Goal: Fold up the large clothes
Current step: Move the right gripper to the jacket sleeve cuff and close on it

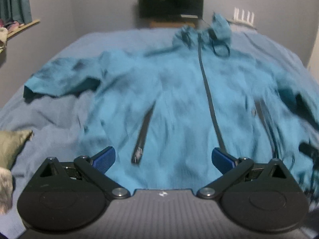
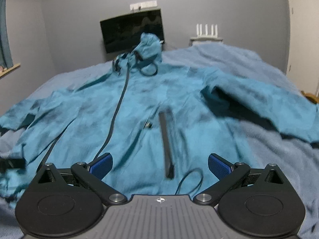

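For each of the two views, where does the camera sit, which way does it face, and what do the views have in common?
Left wrist: sits on the left claw, low by the hem of the teal jacket, facing up it toward the hood; its own open blue fingers show.
Right wrist: sits on the right claw, facing the same way from further right, over a pocket zipper; own open fingers show.
Shared: the jacket spread on the blue bed, the dark screen, the grey wall.

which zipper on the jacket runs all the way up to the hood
The long centre zipper; the two pocket zippers are short slanted strips low on the front.
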{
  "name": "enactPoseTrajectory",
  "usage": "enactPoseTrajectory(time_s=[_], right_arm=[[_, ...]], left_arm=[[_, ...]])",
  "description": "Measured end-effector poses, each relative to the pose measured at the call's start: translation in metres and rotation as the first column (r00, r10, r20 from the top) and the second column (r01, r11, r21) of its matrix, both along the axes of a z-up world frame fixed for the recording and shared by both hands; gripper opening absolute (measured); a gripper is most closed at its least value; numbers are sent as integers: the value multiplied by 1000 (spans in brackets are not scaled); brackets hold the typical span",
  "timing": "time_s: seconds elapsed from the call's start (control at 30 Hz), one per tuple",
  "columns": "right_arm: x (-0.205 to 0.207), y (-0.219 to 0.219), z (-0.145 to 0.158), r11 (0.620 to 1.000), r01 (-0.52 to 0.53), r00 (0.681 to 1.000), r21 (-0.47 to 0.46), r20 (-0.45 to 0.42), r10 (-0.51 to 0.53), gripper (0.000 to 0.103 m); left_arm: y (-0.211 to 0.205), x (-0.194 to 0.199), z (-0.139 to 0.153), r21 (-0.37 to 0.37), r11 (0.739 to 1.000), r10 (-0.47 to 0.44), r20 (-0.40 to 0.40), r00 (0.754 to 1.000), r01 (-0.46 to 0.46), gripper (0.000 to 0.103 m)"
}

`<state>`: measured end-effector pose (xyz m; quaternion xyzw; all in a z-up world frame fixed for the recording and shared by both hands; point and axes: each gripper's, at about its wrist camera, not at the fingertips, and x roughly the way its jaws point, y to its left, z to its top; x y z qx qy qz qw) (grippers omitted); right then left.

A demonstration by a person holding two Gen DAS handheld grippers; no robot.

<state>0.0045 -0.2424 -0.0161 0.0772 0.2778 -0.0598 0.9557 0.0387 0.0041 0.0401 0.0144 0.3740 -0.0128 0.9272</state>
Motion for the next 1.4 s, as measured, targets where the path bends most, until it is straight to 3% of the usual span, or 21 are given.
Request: enactPoseTrajectory(time_s=[0.23, 0.33, 0.4, 0.5, 0.6, 0.73, 0.83, 0.93, 1.03, 1.13, 1.23, 1.3, 1.4], right_arm=[[19, -17, 19, 989, 53, 993, -135, 113, -38, 103], [23, -22, 21, 984, 38, 984, -173, 180, -6, 103], [31, -26, 17, 984, 9, 985, -177, 169, 21, 103], [43, -35, 4, 990, -30, 994, -139, 97, 44, 103], [55, -44, -12, 995, -13, 999, -98, 33, 16, 103], [61, -64, -26, 997, 81, 997, -4, 0, -81, 103], [63, -94, -33, 980, 143, 989, 136, 6, -146, 102], [72, -125, -40, 949, 252, 967, 190, -11, -255, 91], [85, -162, -47, 892, 380, 922, 245, -28, -386, 78], [86, -203, -59, 797, 488, 863, 356, -57, -503, 62], [79, -240, -78, 669, 589, 781, 454, -107, -615, 53], [74, -260, -91, 589, 638, 730, 497, -145, -668, 53], [65, -285, -107, 491, 656, 679, 574, -164, -716, 53]], left_arm=[[-8, 42, 43, 60, 998, 17, 131, 991, -25, 103], [1, 60, 38, -12, 999, 53, 129, 990, -51, 103], [10, 68, 23, -67, 996, 56, 94, 994, -50, 103], [21, 72, -7, -108, 993, 49, 79, 996, -41, 103], [25, 76, -32, -83, 996, 41, 74, 996, -35, 103], [20, 85, -45, -40, 999, -3, 57, 998, 5, 103], [16, 90, -53, -26, 999, -34, 45, 998, 35, 103], [13, 97, -63, -17, 999, -47, 16, 999, 47, 103], [13, 102, -69, -26, 998, -49, -13, 999, 49, 103], [15, 103, -71, -42, 998, -42, -24, 999, 41, 103], [15, 106, -73, -52, 998, -44, -29, 999, 42, 103], [12, 108, -75, -48, 998, -48, -37, 998, 47, 103], [7, 110, -79, -32, 998, -61, -48, 997, 60, 103]])
